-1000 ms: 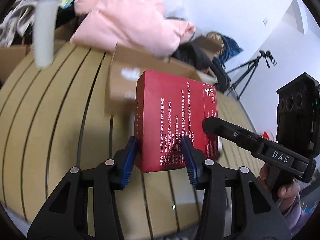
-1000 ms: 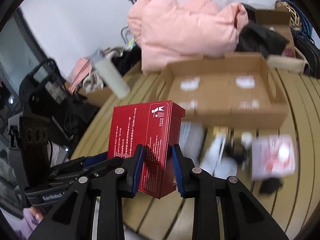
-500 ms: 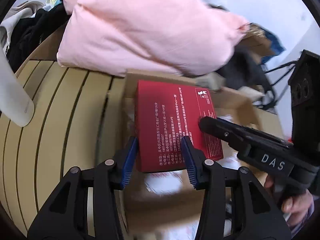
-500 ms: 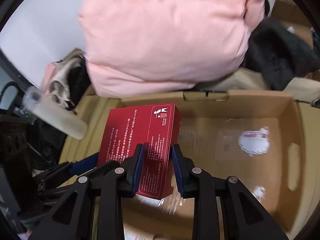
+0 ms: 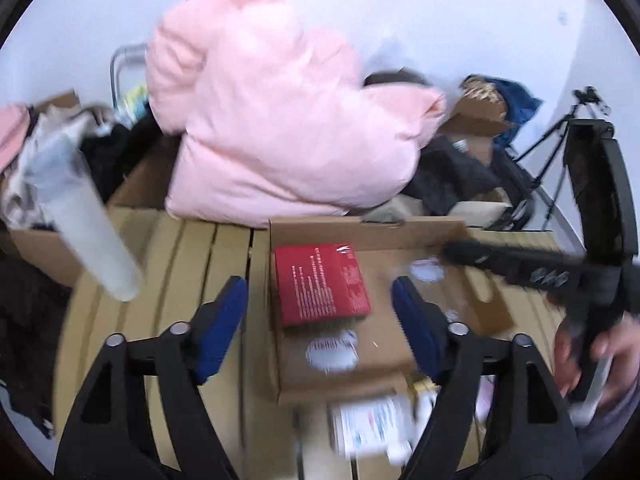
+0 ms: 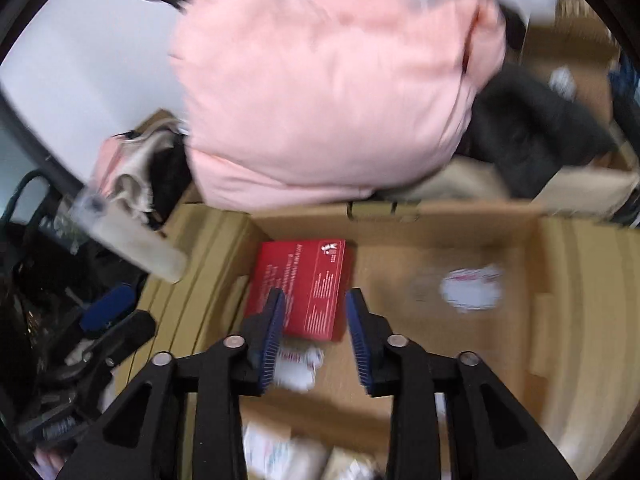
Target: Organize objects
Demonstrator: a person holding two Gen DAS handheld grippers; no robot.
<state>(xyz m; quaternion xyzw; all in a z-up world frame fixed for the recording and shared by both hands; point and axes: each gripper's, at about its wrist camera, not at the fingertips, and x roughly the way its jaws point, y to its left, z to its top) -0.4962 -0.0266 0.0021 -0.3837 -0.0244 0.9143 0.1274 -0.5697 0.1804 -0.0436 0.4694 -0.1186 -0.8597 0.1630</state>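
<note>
A red box (image 5: 322,282) with white print lies flat in the far left corner of an open cardboard box (image 5: 400,350). It also shows in the right wrist view (image 6: 302,286), inside the same cardboard box (image 6: 432,240). My left gripper (image 5: 320,304) is open wide and empty, drawn back above the red box. My right gripper (image 6: 314,312) is open and empty, its blue pads on either side of the red box's near end, apart from it. The right gripper's body (image 5: 532,270) shows at the right of the left wrist view.
A pink padded jacket (image 5: 276,120) lies heaped behind the cardboard box, with dark clothes (image 5: 444,176) beside it. A white tube (image 5: 86,222) stands at the left. Small white packets (image 5: 372,424) lie on the slatted wooden table (image 5: 192,264) in front of the box. A tripod (image 5: 560,140) stands far right.
Both grippers held the red box and carried it over the cardboard box. Now it lies inside, both grippers have opened and let go, and the left has pulled back.
</note>
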